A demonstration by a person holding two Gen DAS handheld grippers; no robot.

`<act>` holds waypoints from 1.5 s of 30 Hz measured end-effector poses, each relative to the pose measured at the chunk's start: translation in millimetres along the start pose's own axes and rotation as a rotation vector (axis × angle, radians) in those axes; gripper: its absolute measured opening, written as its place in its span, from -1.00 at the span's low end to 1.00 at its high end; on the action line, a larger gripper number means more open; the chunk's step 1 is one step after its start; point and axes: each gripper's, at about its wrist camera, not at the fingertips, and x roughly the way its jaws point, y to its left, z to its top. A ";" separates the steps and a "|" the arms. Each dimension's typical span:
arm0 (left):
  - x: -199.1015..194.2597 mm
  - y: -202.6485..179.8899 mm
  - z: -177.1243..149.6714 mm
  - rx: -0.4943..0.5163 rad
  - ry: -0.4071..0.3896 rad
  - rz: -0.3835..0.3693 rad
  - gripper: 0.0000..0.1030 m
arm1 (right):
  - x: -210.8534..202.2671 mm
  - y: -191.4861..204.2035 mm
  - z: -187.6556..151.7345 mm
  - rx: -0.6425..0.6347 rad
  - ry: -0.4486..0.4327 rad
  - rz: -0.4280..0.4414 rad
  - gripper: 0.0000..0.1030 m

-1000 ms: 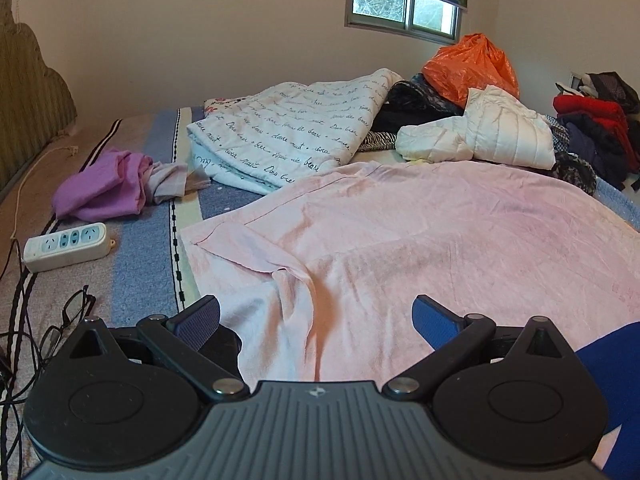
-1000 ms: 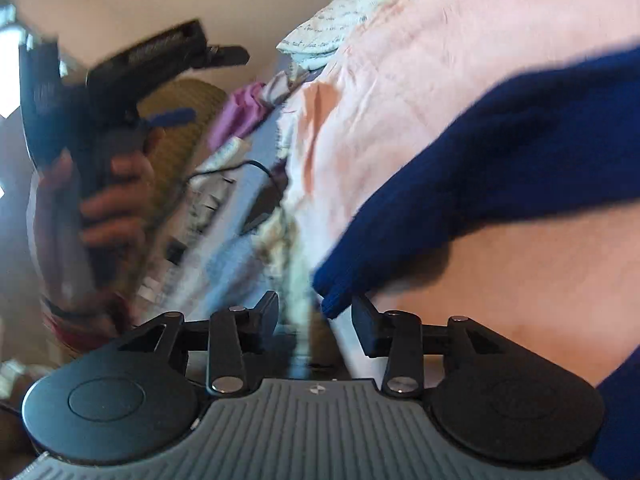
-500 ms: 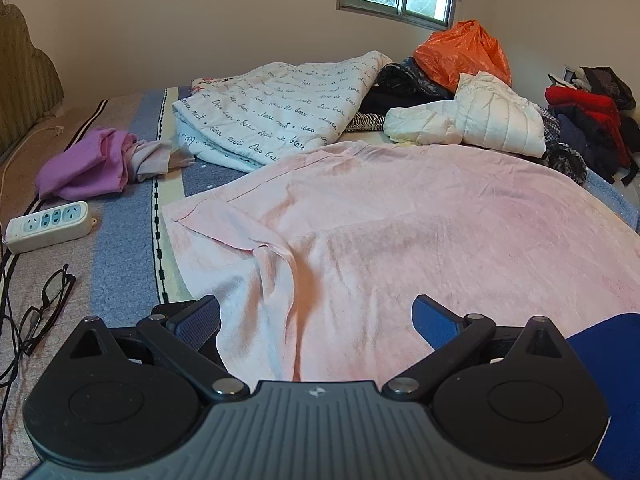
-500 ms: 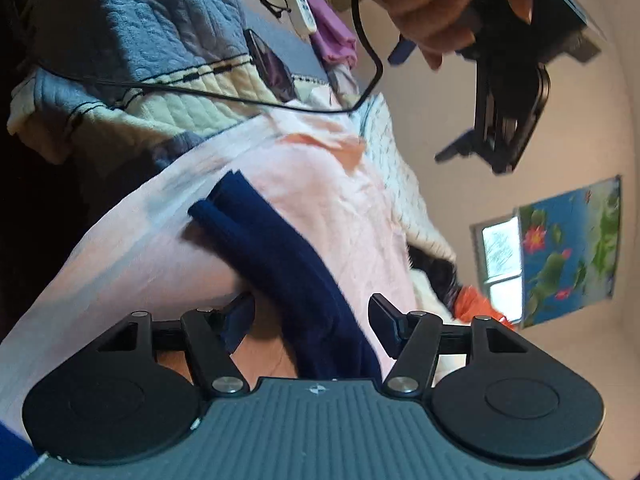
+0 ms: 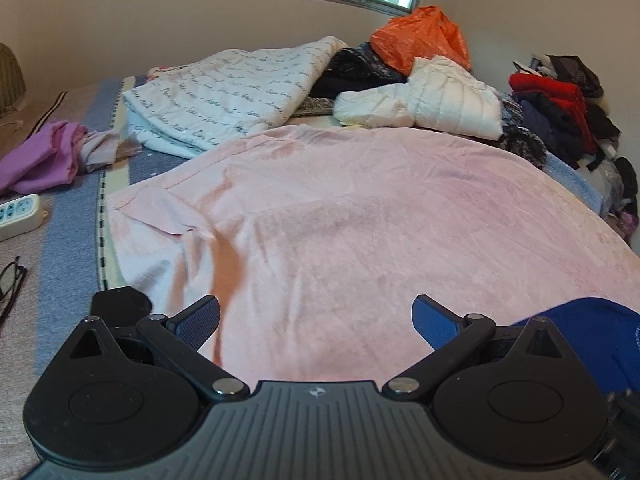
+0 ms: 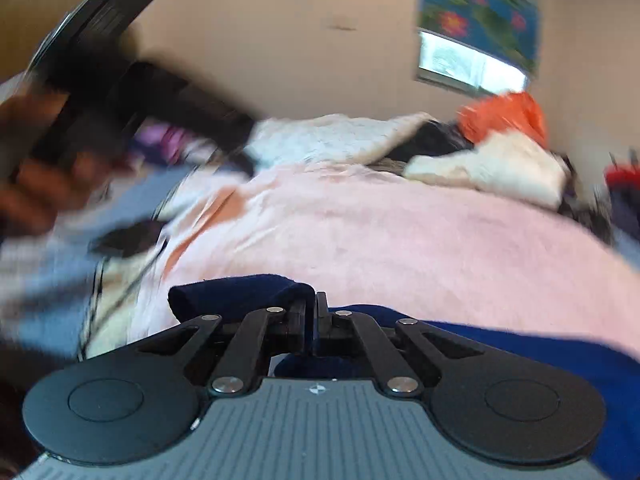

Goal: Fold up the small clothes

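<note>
Motion blur smears the hand [image 6: 36, 168]; the navy garment [image 5: 600, 344] runs off the frame's right edge.

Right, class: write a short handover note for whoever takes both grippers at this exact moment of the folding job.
Right gripper: shut on the navy garment, pinching a bunched edge; that view is motion-blurred.
Left gripper: open, empty, poised over the pink sheet.
Navy garment lies at the near edge of the pink sheet, to the left gripper's right.
Done: one corner gripped. No finished fold is visible.
Left: probably take a second edge with the left gripper, spread the garment flat, then fold.
</note>
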 end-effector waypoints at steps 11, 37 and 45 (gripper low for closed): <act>26.5 -145.0 -52.1 0.365 0.088 -0.128 1.00 | -113.9 -209.6 -127.0 1.058 -0.094 -0.257 -0.75; 76.8 -181.0 -85.6 0.443 0.198 -0.069 1.00 | -26.6 -246.6 -72.9 1.064 -0.196 -0.170 -0.24; 53.4 -198.3 -73.8 0.467 0.081 -0.116 1.00 | -43.4 -246.2 -31.8 0.877 -0.115 -0.215 -0.78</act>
